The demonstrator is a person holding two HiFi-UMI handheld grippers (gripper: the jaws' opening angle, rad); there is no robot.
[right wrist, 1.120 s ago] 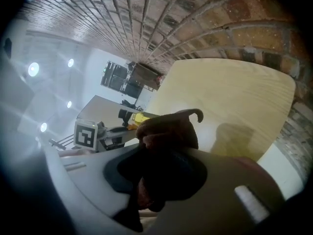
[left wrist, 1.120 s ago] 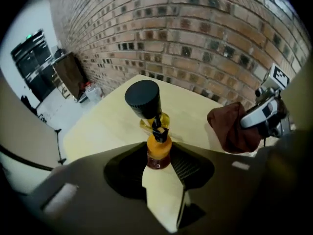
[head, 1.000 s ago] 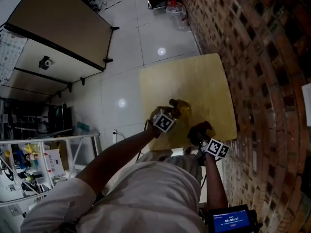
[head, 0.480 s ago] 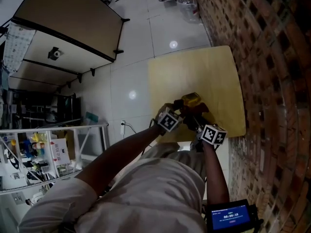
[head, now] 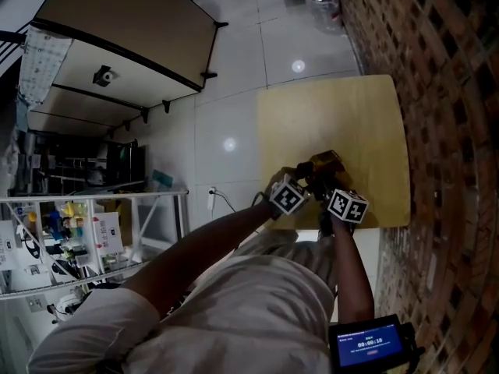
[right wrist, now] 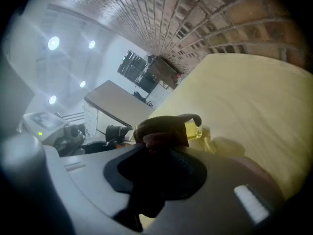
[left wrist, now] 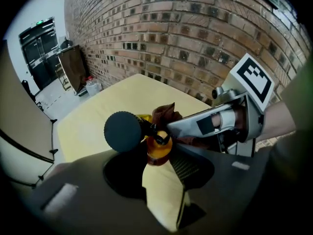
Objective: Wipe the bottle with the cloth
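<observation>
In the head view we see the left tongs and the right tongs close together over the near part of the yellow tabletop, which stands beside a brick wall. Between them is the amber bottle, with the dark cloth bunched against it.

In the left gripper view we find the left tongs clamped on the bottle, whose black cap points toward the camera. The brown cloth presses on the bottle just behind the cap. The right tongs show at the right, their marker cube on top.

In the right gripper view we see the right tongs clenched on the cloth, which drapes over the bottle. A clear yellowish part of the bottle shows just right of the cloth, with the tabletop beyond.
</observation>
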